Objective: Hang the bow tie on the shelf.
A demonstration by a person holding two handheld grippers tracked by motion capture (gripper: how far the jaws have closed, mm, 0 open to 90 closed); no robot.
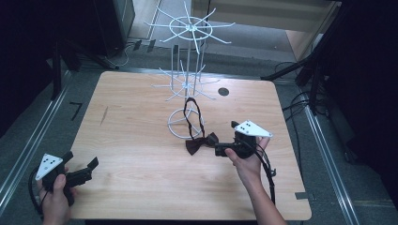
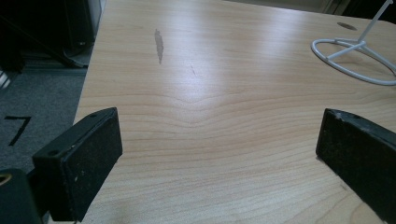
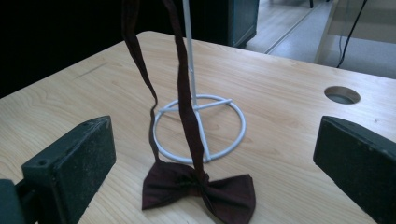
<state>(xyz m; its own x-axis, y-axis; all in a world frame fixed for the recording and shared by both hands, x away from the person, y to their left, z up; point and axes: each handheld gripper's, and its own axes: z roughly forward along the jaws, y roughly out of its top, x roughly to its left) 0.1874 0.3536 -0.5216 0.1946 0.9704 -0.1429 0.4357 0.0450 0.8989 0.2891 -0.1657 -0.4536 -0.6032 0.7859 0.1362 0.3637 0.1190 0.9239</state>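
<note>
A dark maroon bow tie (image 1: 199, 144) (image 3: 201, 191) lies on the wooden table (image 1: 141, 154), just in front of the base ring of a white wire rack (image 1: 190, 56) (image 3: 243, 123). Its strap (image 1: 195, 115) (image 3: 184, 93) rises in a loop toward one of the rack's lower arms. My right gripper (image 1: 225, 138) (image 3: 215, 154) is open and points at the bow from the right; its pads are clear of the cloth. At the table's front left corner my left gripper (image 1: 82, 159) (image 2: 219, 149) is open over bare wood, with nothing between its jaws.
The rack stands at the table's far middle with two tiers of thin arms; its base ring (image 2: 314, 46) lies far ahead in the left gripper view. A round cable hole (image 1: 223, 91) (image 3: 342, 94) sits to the rack's right. A dark streak (image 2: 159, 44) marks the wood at left.
</note>
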